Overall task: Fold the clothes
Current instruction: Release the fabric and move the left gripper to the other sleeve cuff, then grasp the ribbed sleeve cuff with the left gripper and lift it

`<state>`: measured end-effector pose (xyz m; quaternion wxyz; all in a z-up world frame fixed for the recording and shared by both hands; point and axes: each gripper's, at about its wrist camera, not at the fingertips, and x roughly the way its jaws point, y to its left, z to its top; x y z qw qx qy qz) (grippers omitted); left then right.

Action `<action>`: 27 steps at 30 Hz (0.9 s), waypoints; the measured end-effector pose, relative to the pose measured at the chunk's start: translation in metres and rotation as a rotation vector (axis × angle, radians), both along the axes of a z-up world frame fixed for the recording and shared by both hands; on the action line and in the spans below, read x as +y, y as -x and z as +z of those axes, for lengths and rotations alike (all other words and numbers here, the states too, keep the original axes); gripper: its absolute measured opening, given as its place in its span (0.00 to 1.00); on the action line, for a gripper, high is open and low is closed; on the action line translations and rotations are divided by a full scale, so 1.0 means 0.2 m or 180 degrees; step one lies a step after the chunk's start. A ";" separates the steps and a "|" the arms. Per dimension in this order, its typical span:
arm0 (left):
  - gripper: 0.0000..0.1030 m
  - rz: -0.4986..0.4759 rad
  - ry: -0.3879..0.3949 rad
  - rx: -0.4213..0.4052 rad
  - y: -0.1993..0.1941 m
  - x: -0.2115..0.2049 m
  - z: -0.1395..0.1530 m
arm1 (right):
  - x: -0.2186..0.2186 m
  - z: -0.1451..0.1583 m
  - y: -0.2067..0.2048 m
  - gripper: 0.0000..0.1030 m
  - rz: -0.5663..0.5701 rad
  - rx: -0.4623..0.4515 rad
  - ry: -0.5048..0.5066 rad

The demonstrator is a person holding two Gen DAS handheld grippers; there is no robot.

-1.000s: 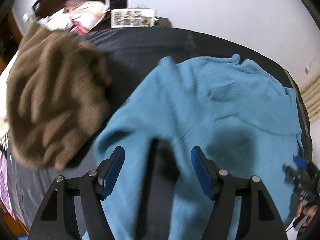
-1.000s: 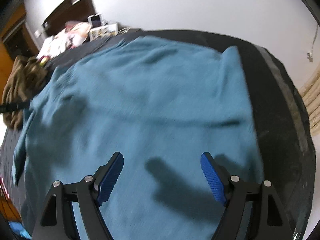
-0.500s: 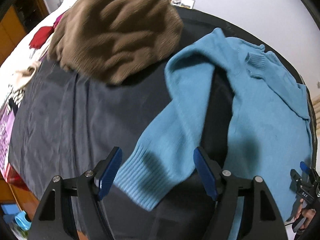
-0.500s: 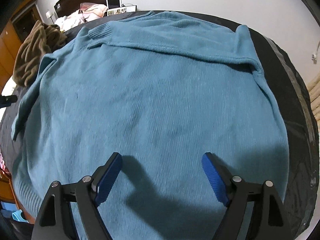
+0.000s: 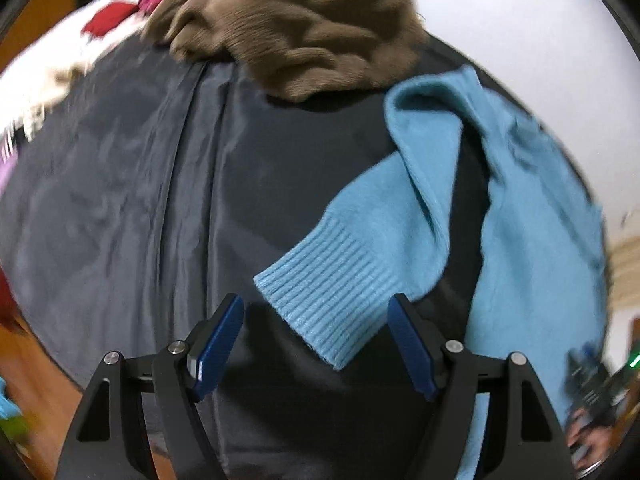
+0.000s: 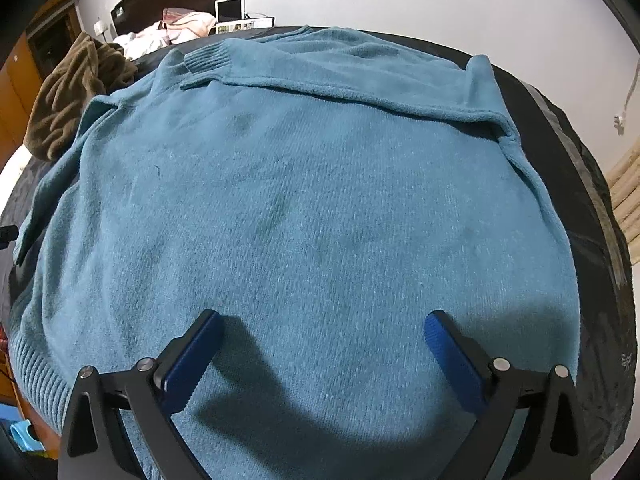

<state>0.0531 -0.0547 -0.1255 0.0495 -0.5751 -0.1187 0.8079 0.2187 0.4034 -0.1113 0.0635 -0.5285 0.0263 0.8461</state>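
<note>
Over the unlabelled blue sweater (image 6: 304, 208), left tongs (image 5: 316, 344) gape empty, right tongs (image 6: 320, 344) opening, empty

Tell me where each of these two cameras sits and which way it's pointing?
Left wrist: on the left gripper, aimed steeply down at the sweater's sleeve cuff on the dark sheet, brown garment beyond; its open jaws show, plus a hand at the lower right edge.
Right wrist: on the right gripper, aimed down over the sweater body; its own jaws, opening with nothing between them, show.
Shared: sweater, brown garment, dark sheet.
</note>
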 end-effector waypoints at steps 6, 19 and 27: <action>0.75 -0.0002 0.0160 0.0086 0.00 0.02 -0.04 | 0.00 0.01 -0.03 0.99 0.0003 -0.0004 -0.0004; 0.55 -0.0132 0.0585 0.0326 -0.01 0.23 -0.05 | 0.01 -0.02 0.00 0.99 -0.0002 0.0037 -0.0017; 0.14 -0.0275 0.0589 0.0326 0.01 0.40 -0.03 | 0.03 -0.03 0.00 0.99 0.0041 0.0111 -0.0029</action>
